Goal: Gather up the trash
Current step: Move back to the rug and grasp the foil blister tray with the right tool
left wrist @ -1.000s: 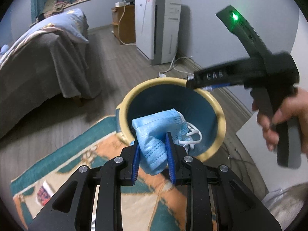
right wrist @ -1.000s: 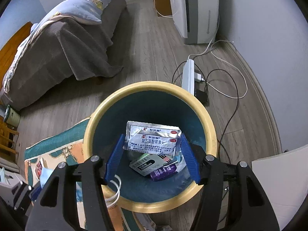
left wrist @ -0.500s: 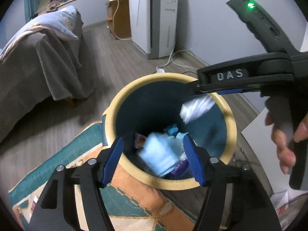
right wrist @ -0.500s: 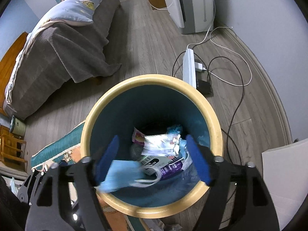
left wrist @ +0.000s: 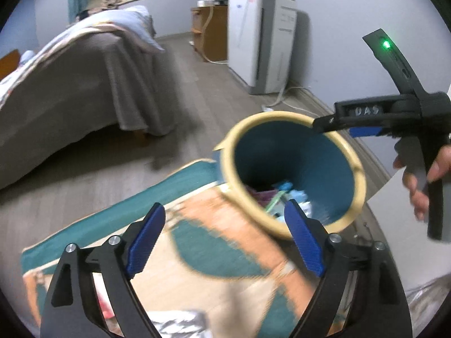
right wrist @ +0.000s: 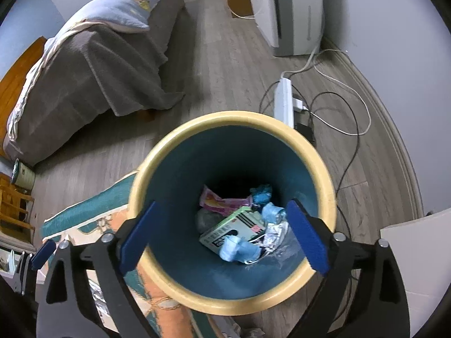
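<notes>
Several pieces of trash lie at the bottom of the bin: a blue face mask at 6 o'clock of the pile, a green-edged box touching it above, a pink wrapper at 11 o'clock, a foil blister pack at 3 o'clock, a crumpled blue scrap at 1 o'clock. Nothing sits on the rim; all of it is inside.

Right gripper: jaws spread wide, nothing between them, hovering directly above the bin mouth. Judged reason for the overhead pose: items let go here fall straight in.

Left gripper: jaws also spread wide and empty, off the bin's 7 o'clock side, over the rug. Left view is motion-blurred. Judgement: it is positioned for further pickups.

A crinkled silver item shows at 6 o'clock in the left view, on or near the rug; likely remaining trash, identity unclear.

Bin stands at the rug's edge on the wood floor. Power strip with cables at 1 o'clock of the bin, close to its rim. Bed at 10 o'clock, air purifier at 1 o'clock against the wall.
</notes>
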The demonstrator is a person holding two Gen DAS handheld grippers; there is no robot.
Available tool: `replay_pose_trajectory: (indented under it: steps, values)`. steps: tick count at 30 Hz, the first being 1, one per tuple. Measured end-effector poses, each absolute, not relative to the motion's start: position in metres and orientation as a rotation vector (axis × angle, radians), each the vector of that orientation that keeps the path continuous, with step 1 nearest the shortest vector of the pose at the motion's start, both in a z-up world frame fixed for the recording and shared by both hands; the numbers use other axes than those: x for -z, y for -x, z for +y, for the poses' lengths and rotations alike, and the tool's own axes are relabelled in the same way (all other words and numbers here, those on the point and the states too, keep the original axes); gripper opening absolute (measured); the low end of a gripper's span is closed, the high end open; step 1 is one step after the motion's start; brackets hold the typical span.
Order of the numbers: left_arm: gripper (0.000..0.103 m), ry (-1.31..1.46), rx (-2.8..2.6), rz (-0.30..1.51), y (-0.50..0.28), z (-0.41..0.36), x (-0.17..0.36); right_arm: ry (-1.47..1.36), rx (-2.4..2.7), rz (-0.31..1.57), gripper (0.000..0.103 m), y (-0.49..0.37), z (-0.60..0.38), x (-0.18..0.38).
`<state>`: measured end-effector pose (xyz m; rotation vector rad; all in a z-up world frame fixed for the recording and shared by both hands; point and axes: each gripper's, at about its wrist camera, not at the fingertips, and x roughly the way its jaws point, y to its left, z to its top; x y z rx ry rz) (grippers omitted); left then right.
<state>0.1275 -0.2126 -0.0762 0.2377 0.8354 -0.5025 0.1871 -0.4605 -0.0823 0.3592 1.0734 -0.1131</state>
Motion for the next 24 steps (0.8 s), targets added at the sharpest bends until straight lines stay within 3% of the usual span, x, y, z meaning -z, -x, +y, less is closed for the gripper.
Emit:
replay_pose_trajectory:
  steps: [11,19,24]
  values:
    - [0.087,-0.238,0.345,0.904,-0.097,-0.112,0.088,-0.155,-0.056,1.097,0.095,-0.195,-0.360,0.076]
    - [0.087,-0.220,0.214,0.882,-0.083,-0.026,0.061,0.097,-0.283,1.159,0.095,-0.183,-0.271,0.103]
    - [0.087,-0.106,0.134,0.903,-0.084,0.014,0.076,0.166,-0.412,1.190,0.095,-0.165,-0.223,0.124]
